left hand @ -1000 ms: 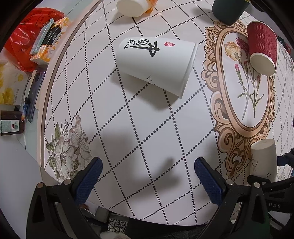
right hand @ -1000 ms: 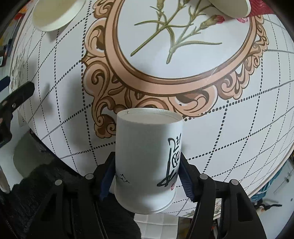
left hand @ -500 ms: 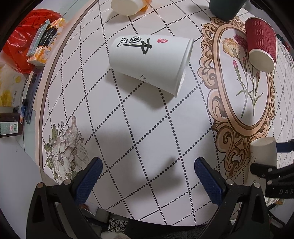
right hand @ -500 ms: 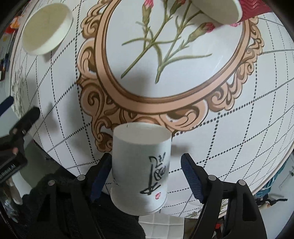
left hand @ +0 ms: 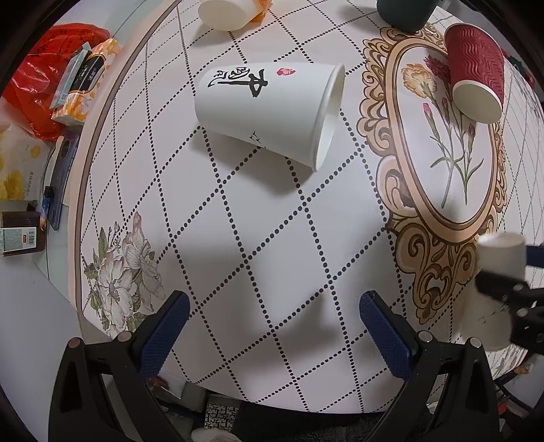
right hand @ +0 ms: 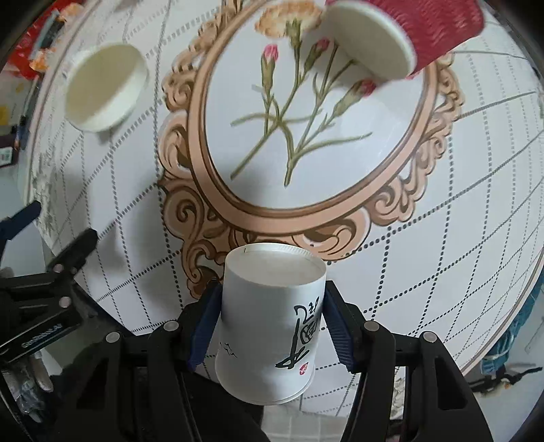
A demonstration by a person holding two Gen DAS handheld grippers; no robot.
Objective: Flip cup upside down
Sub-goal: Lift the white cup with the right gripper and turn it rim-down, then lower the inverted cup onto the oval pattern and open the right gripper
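A white paper cup with black calligraphy [right hand: 272, 319] stands upside down at the table's near edge, base up, between the fingers of my right gripper [right hand: 272, 306]. The jaws stand slightly apart from its sides. The same cup shows blurred in the left wrist view [left hand: 496, 285]. A second white calligraphy cup [left hand: 268, 112] lies on its side ahead of my left gripper [left hand: 275, 326], which is open and empty above the table. The cup's mouth points right.
A red ribbed cup [left hand: 476, 71] lies on its side on the flower medallion [right hand: 306, 136]. A dark cup [left hand: 404, 13] and another white cup [left hand: 227, 13] sit at the far edge. Boxes and a red bag [left hand: 51, 85] lie left, off the round table [left hand: 238, 258].
My right gripper opened off the upside-down cup half a second ago and now sits closer around it, farther from the table. My left gripper drew back a little.
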